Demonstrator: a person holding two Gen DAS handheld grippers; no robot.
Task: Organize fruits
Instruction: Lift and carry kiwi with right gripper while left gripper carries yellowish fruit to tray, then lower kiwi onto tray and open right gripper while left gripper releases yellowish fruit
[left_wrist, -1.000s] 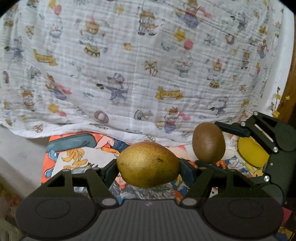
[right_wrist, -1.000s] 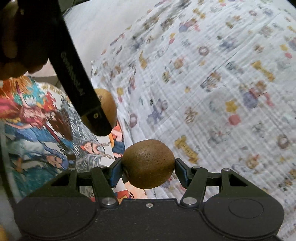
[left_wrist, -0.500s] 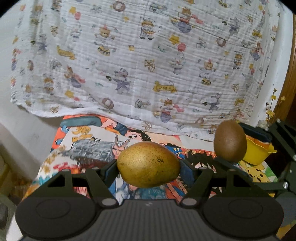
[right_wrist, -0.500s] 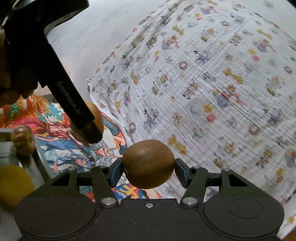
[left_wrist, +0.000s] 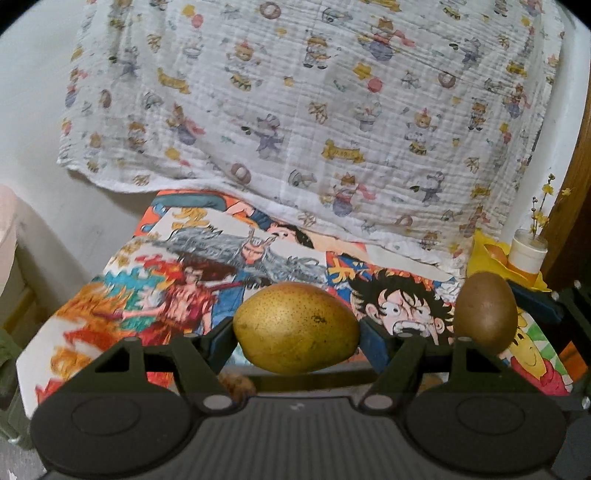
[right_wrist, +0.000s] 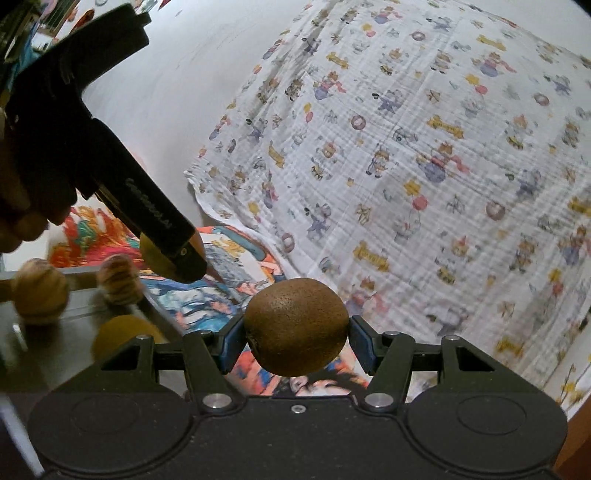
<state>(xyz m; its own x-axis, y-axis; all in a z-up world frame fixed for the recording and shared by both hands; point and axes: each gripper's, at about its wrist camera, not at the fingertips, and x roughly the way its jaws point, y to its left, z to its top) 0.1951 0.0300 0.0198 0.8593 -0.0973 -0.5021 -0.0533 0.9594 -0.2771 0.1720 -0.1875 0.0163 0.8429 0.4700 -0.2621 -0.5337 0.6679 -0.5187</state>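
Note:
My left gripper is shut on a yellow-brown pear and holds it above the cartoon-print table cover. My right gripper is shut on a brown kiwi; that kiwi also shows in the left wrist view at the right. In the right wrist view the left gripper's body crosses the upper left, with the pear partly hidden behind it. Below it lie two walnuts and a yellow fruit on a dark tray.
A white cartoon-print cloth hangs behind the table. At the far right stand a yellow bowl and a small white vase with yellow flowers. A walnut peeks out under the left gripper.
Both grippers have pulled back and tilted down with their fruit. More of the table cover now shows, and the tray with walnuts has come into the right wrist view.

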